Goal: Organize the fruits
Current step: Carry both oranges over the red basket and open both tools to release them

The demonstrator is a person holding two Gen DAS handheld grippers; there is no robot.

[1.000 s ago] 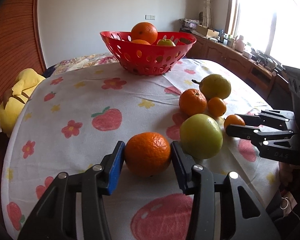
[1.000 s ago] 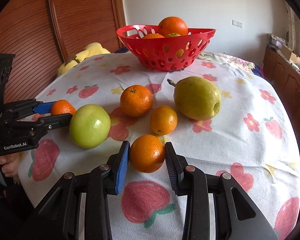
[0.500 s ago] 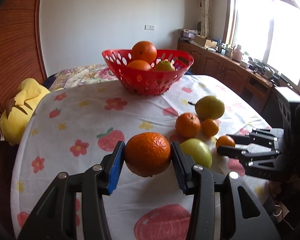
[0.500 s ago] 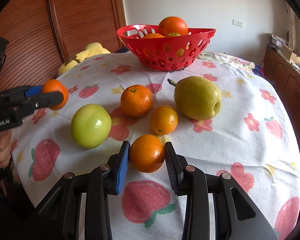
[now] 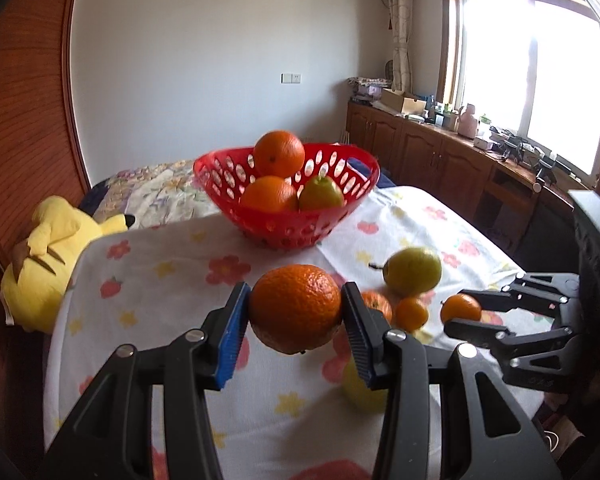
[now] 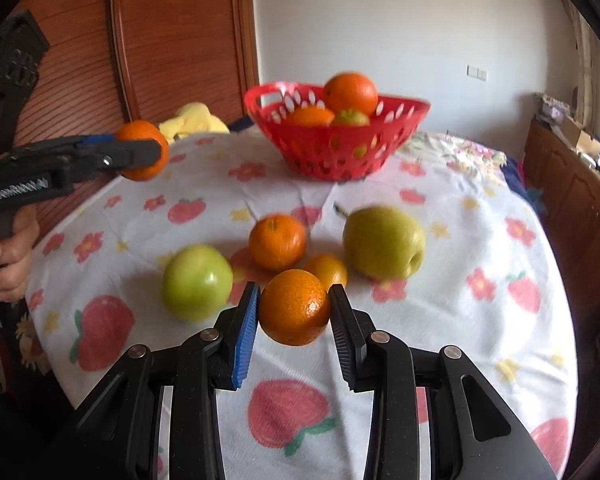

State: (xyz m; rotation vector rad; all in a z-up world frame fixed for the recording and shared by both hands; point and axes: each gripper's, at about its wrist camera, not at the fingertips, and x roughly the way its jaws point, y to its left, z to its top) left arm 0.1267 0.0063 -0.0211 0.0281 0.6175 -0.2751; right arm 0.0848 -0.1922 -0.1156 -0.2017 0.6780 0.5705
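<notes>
My left gripper (image 5: pixel 295 316) is shut on an orange (image 5: pixel 295 309) and holds it high above the table; it also shows in the right wrist view (image 6: pixel 142 151). My right gripper (image 6: pixel 294 310) is shut on a smaller orange (image 6: pixel 294 307), lifted off the cloth; it shows in the left wrist view (image 5: pixel 460 309). A red basket (image 6: pixel 336 148) at the far side holds two oranges and a green fruit. On the cloth lie a green apple (image 6: pixel 197 282), an orange (image 6: pixel 277 242), a small orange (image 6: pixel 327 269) and a yellow-green pear (image 6: pixel 383 242).
The table (image 6: pixel 480 320) has a white cloth with fruit and flower prints. A yellow plush toy (image 5: pixel 48 256) lies off its far left edge. Wooden cabinets (image 5: pixel 440 152) stand under a window at the right. A wooden wall panel (image 6: pixel 180 40) is behind.
Both grippers have lifted their oranges off the table. The left one rose first and higher and moved toward the basket; the right one has just come up.
</notes>
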